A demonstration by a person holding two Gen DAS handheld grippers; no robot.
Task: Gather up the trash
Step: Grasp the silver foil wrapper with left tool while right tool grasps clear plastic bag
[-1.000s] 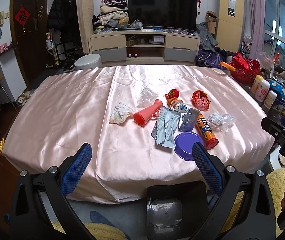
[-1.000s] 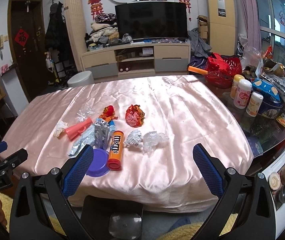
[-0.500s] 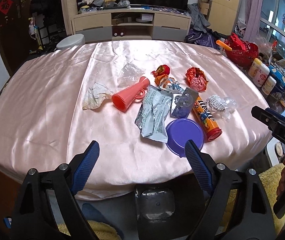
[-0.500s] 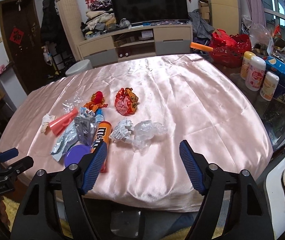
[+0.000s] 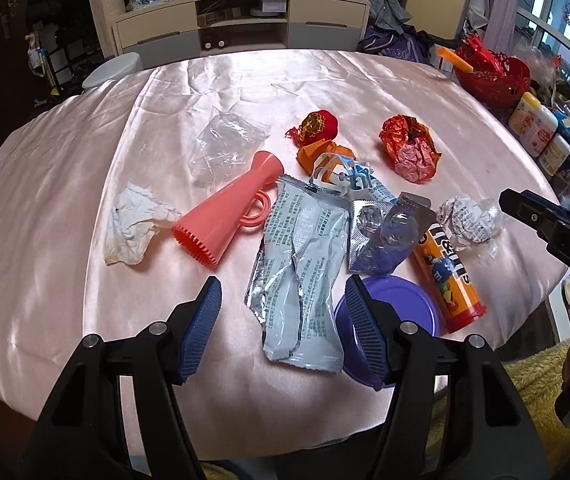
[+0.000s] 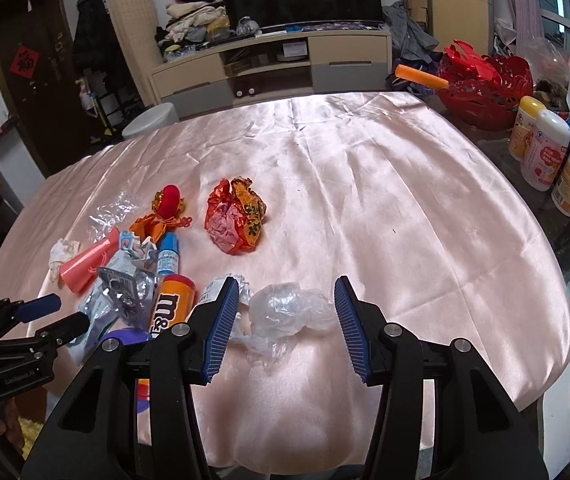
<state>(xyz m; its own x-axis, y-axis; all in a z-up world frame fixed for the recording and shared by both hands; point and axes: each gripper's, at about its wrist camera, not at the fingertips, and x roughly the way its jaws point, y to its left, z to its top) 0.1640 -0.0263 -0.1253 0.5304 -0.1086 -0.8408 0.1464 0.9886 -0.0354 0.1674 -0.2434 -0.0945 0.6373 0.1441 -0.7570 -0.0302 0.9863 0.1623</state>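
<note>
Left claw (image 5: 283,320): lower centre of its frame, angled downward, jaws closing, pads clear of contact. Right claw (image 6: 287,322): lower centre of its frame, angled downward, jaws closing, nothing gripped.

Both the left gripper (image 5: 283,316) and right gripper (image 6: 286,314) show black angular arms, silver screws and ribbed blue pads (image 5: 201,326).
</note>
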